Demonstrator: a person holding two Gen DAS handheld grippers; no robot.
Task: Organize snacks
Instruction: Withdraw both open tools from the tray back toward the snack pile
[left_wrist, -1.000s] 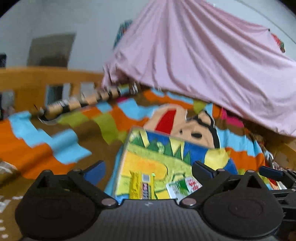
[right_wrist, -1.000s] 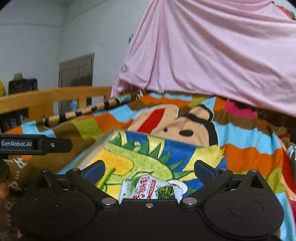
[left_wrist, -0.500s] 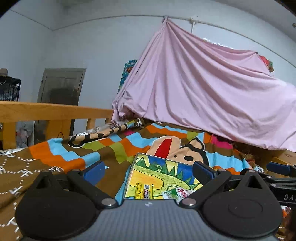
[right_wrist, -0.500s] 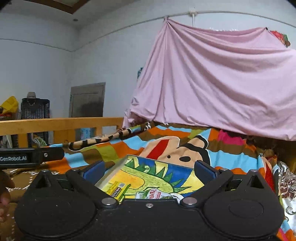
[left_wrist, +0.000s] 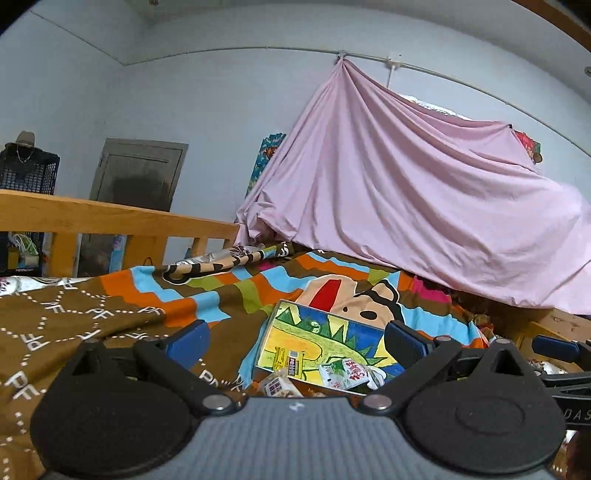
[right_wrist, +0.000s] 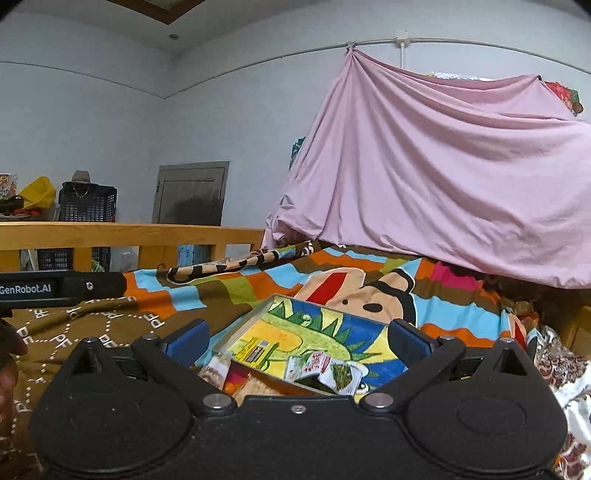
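Bedroom blanket (left_wrist: 155, 314) holds a tray (right_wrist: 332, 332) of light, crinkly snack packets (right_wrist: 325, 369); pinch an edge. Both tongs, left gripper (left_wrist: 295, 343) and right gripper (right_wrist: 295, 341), gape wide, empty.

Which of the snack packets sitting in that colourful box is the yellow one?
The flat yellow packet on the box's left side. The white packet with red lettering lies to its right, nearer the box's front corner.

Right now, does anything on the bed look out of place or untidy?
Yes. A few snack packets lie loose on the patterned blanket just outside the near edge of the colourful shallow box, while a yellow packet and a white-and-green packet sit inside it. Both grippers, left and right, are open and empty.
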